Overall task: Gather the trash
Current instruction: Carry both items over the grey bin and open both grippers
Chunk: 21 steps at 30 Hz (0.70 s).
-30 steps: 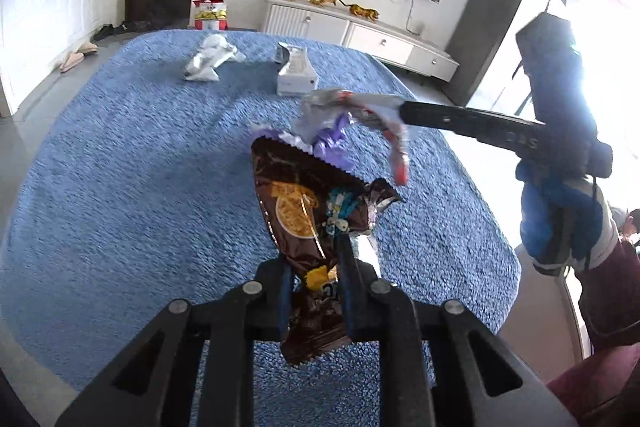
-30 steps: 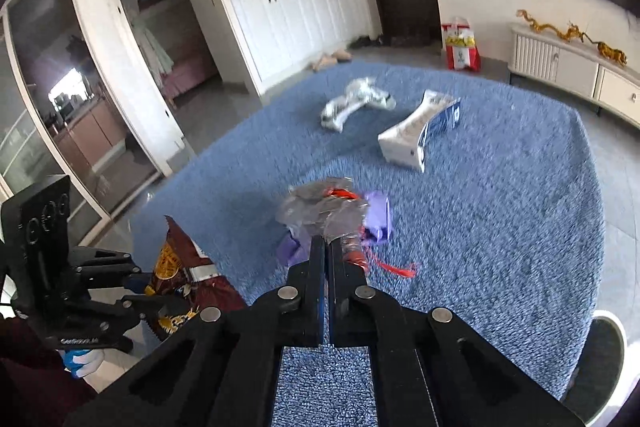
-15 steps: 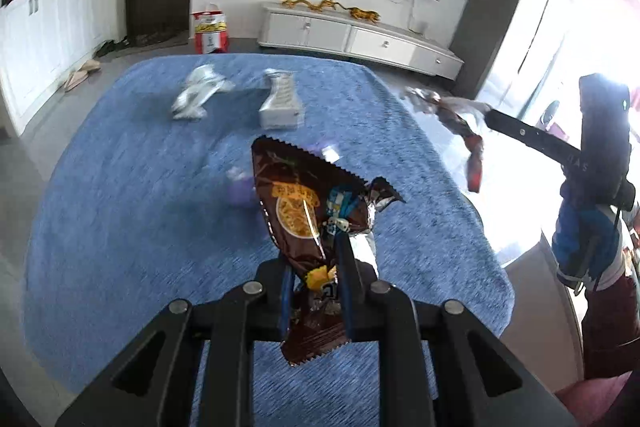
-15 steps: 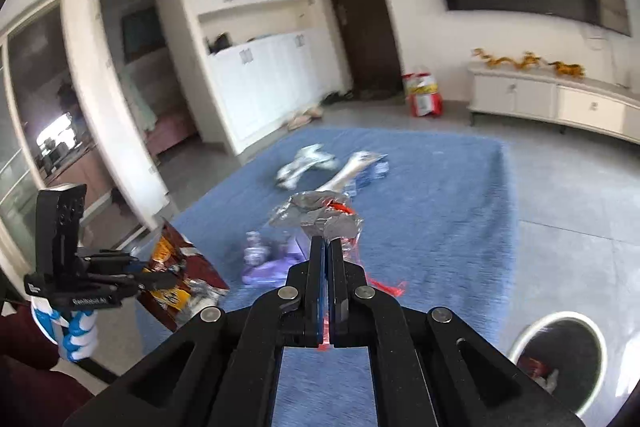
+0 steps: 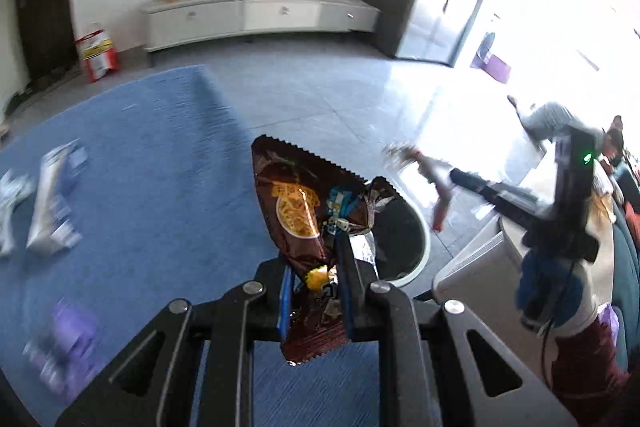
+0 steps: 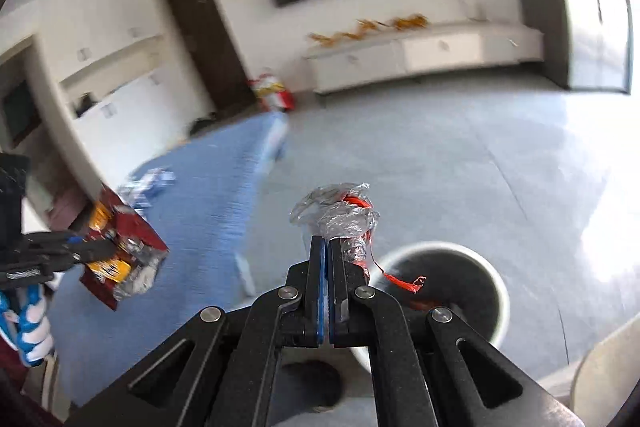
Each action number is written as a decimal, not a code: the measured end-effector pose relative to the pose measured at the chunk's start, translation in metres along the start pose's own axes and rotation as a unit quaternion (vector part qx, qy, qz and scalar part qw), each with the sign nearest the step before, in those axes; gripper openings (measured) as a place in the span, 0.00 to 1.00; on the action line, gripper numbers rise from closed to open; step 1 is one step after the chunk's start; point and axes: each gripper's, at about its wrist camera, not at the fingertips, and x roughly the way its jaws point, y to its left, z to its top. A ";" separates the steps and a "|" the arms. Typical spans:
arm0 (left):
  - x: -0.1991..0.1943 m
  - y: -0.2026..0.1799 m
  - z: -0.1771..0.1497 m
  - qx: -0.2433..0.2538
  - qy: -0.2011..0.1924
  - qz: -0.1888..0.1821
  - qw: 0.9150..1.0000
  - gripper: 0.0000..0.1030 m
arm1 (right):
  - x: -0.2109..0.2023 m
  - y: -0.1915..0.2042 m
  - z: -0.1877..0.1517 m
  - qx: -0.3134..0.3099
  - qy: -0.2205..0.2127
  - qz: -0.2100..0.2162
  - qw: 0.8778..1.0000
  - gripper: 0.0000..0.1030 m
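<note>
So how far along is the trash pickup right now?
Done: red scraps already lie in the white bin. In hand: left tongs clamp a brown snack bag, right tongs a crumpled clear wrapper, both near the bin. Left: a white carton and purple wrapper on the blue rug.

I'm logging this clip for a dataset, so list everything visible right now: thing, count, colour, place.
snack bag: one, brown, in the left gripper
clear wrapper: one, with red string, in the right gripper
trash bin: one, white rim, dark inside, on the grey floor beside the rug
rug: one, blue, on the floor
litter on the rug: white carton, crumpled silvery wrapper, blurred purple piece
red bag: one, by the dark door
TV cabinet: one, white, under a wall TV
left gripper: black, shut
right gripper: black, shut
</note>
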 end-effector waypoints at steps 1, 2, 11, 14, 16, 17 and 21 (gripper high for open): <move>0.016 -0.010 0.010 0.009 0.006 -0.004 1.000 0.17 | 0.011 -0.014 -0.002 0.013 0.009 -0.011 1.000 0.01; 0.027 -0.017 0.017 0.014 0.010 -0.007 1.000 0.17 | 0.019 -0.024 -0.004 0.022 0.015 -0.017 0.999 0.01; 0.155 -0.065 0.053 0.037 0.072 -0.010 0.997 0.20 | 0.086 -0.083 -0.014 0.080 0.068 -0.066 0.992 0.05; 0.184 -0.067 0.056 0.024 0.093 -0.017 0.995 0.20 | 0.096 -0.097 -0.018 0.092 0.077 -0.086 0.989 0.19; 0.194 -0.068 0.057 0.016 0.102 -0.026 0.994 0.23 | 0.095 -0.102 -0.021 0.100 0.076 -0.098 0.987 0.31; 0.196 -0.068 0.058 0.012 0.103 -0.032 0.994 0.26 | 0.093 -0.103 -0.022 0.103 0.074 -0.100 0.987 0.31; 0.187 -0.069 0.061 0.004 0.094 -0.064 0.994 0.36 | 0.083 -0.098 -0.022 0.103 0.068 -0.114 0.986 0.32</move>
